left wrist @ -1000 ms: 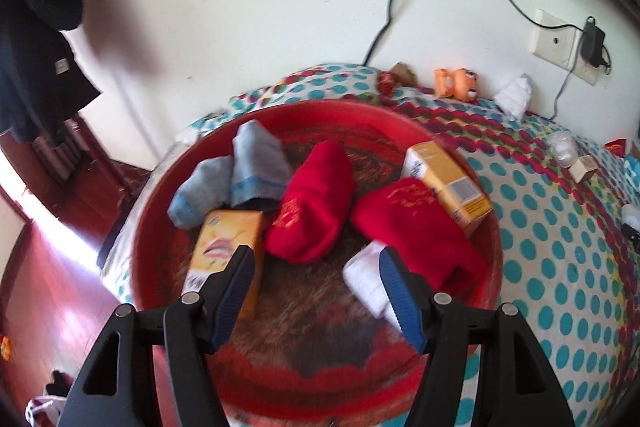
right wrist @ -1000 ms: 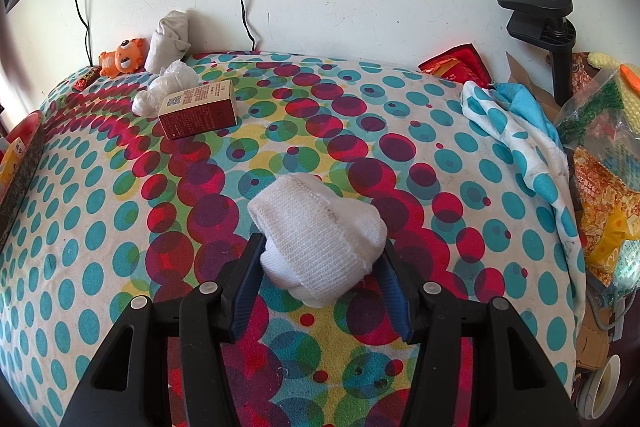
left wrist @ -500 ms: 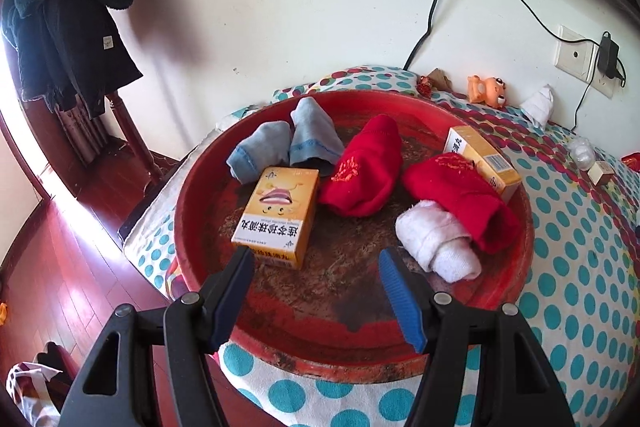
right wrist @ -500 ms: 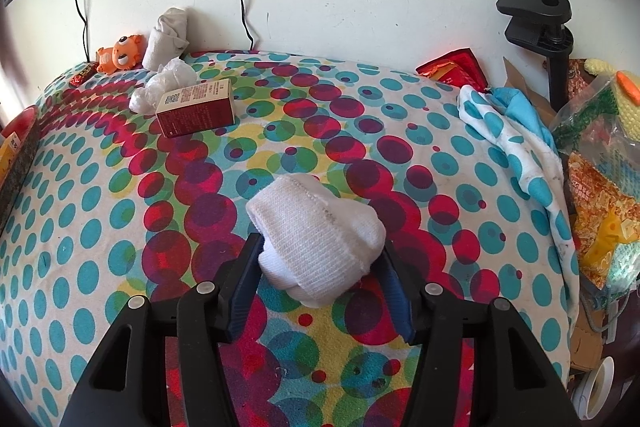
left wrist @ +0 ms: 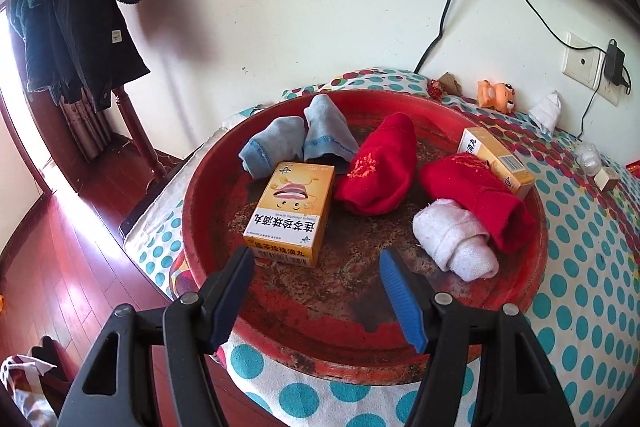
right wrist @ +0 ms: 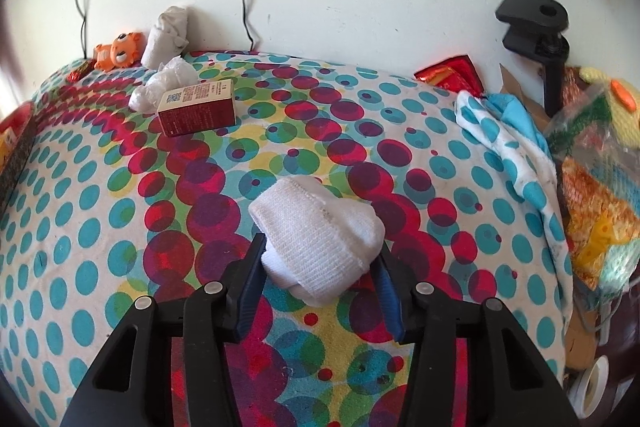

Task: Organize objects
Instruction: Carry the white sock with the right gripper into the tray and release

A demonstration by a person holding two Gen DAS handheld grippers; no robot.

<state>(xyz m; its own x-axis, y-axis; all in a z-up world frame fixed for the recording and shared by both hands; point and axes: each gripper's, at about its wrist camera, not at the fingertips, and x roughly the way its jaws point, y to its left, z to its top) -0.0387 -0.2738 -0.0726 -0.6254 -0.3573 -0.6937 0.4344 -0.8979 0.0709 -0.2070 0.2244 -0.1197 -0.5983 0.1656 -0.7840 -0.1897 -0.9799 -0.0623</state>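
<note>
A round red tray (left wrist: 532, 279) sits on the dotted tablecloth. In it lie two blue-grey socks (left wrist: 296, 143), two red socks (left wrist: 380, 167), a rolled white sock (left wrist: 452, 243), a yellow box (left wrist: 290, 213) and a second yellow box (left wrist: 496, 159). My left gripper (left wrist: 316, 263) is open and empty, above the tray's near rim, just in front of the yellow box. My right gripper (right wrist: 320, 263) is shut on a rolled white sock (right wrist: 320, 243) above the dotted cloth. A dark red box (right wrist: 196, 109) lies further back left.
Along the wall stand an orange toy (right wrist: 120, 49), a white cloth roll (right wrist: 168, 35) and crumpled plastic (right wrist: 166, 85). A dotted towel (right wrist: 508, 143), bags (right wrist: 592, 187) and a black clamp (right wrist: 536, 23) crowd the right edge. A chair with dark clothes (left wrist: 76, 27) stands left of the table.
My left gripper has pulled back and up from the tray, staying open. My right gripper, still shut on the white sock, has barely moved.
</note>
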